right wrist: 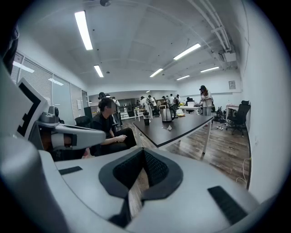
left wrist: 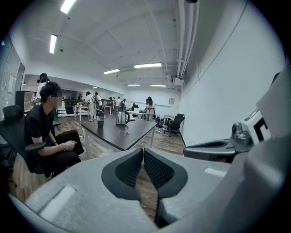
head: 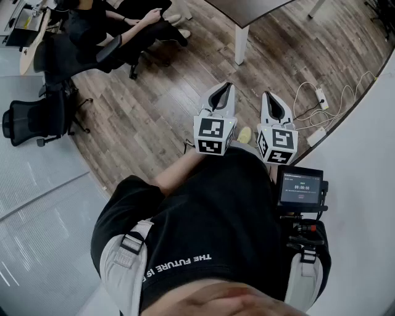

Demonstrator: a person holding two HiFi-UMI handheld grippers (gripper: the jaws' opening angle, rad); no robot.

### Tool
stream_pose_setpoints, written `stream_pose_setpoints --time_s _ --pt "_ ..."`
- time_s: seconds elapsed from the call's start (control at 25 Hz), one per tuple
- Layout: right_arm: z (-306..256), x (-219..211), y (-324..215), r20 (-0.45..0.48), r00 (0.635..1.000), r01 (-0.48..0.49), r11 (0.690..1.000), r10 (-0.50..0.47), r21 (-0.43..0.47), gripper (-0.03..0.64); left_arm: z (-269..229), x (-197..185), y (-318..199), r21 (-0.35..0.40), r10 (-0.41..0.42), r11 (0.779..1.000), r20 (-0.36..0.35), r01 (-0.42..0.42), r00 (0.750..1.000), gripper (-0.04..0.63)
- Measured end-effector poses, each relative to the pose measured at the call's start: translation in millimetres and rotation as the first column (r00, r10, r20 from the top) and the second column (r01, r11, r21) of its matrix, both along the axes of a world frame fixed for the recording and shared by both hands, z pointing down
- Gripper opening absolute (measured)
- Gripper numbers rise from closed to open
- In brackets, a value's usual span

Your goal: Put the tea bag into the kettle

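A steel kettle (left wrist: 121, 118) stands far off on a long dark table (left wrist: 132, 136), with a small pale tea bag (left wrist: 122, 131) lying in front of it. The right gripper view shows the same kettle (right wrist: 167, 114) and tea bag (right wrist: 168, 128). My left gripper (left wrist: 142, 149) is shut with nothing in it, well short of the table. My right gripper (right wrist: 142, 149) is likewise shut and empty. In the head view the left gripper (head: 227, 85) and the right gripper (head: 269, 95) are held side by side over the wooden floor, below the table's corner (head: 247, 12).
A person in black (left wrist: 47, 132) sits on an office chair at the table's left side. A dark cup (left wrist: 100, 119) stands near the kettle. Cables and a power strip (head: 318, 99) lie on the floor by the white wall. Another chair (head: 37, 117) stands at left.
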State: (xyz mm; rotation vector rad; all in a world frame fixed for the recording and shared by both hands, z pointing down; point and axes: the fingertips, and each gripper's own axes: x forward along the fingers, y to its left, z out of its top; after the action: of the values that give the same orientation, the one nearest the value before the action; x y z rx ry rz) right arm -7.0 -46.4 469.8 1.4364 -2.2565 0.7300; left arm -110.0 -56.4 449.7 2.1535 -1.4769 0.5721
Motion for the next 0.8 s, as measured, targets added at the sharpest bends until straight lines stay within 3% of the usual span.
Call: stream_pose_setpoints --time_s 0.2,0.4,0.8 --pt "-1 0 0 0.008 1.000 -0.002 1.000 0.002 0.002 0.005 -3 2 2 -0.006 -0.007 1.000 -0.024 0.007 1.000 0.016" --pt "-4 1 -4 0.007 1.000 -0.006 1.000 0.006 0.014 0.005 -8 -2 -2 0.018 -0.008 1.000 0.001 0.008 1.000 0.016" --pt "-4 12 -1 0.108 0.994 -0.025 1.000 0.025 -0.003 0.005 -9 -18 -7 0.043 -0.050 0.998 0.042 0.048 0.998 0.015"
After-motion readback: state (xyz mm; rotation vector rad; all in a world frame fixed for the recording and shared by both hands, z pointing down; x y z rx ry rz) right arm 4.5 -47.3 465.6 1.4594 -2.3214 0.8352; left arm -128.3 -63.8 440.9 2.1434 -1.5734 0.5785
